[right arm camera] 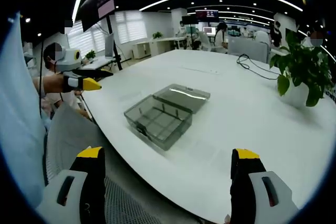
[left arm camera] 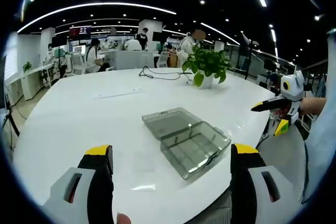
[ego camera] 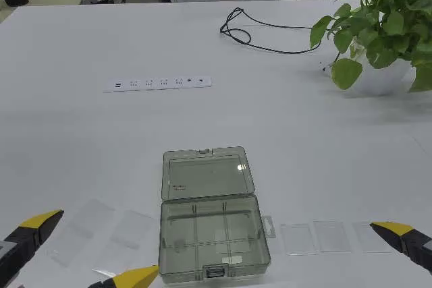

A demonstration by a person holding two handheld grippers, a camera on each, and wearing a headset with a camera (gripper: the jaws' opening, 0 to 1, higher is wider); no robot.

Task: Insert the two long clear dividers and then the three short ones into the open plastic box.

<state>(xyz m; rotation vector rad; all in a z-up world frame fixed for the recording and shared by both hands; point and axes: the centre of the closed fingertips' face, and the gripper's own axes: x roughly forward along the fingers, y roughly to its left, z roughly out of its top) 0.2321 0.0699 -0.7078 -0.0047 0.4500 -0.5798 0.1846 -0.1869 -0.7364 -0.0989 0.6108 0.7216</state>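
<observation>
Starting at zero, I'd say: left gripper [left arm camera: 171,149] and right gripper [right arm camera: 168,153] empty, jaws wide apart, plastic box [ego camera: 177,261] open at bottom centre, two long dividers [ego camera: 88,224] flat on the bench [ego camera: 270,99] left of it, three short dividers [ego camera: 332,236] right, none inserted.

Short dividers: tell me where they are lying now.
In the head view the three short dividers lie in a row on the table, just right of the open plastic box.

The white desk [ego camera: 283,99] bears an open box [ego camera: 209,234] just beside the left fingers [ego camera: 135,276]. Long dividers [ego camera: 128,231] lie between those fingers; short dividers [ego camera: 331,237] lie beside the right fingers [ego camera: 395,229].
</observation>
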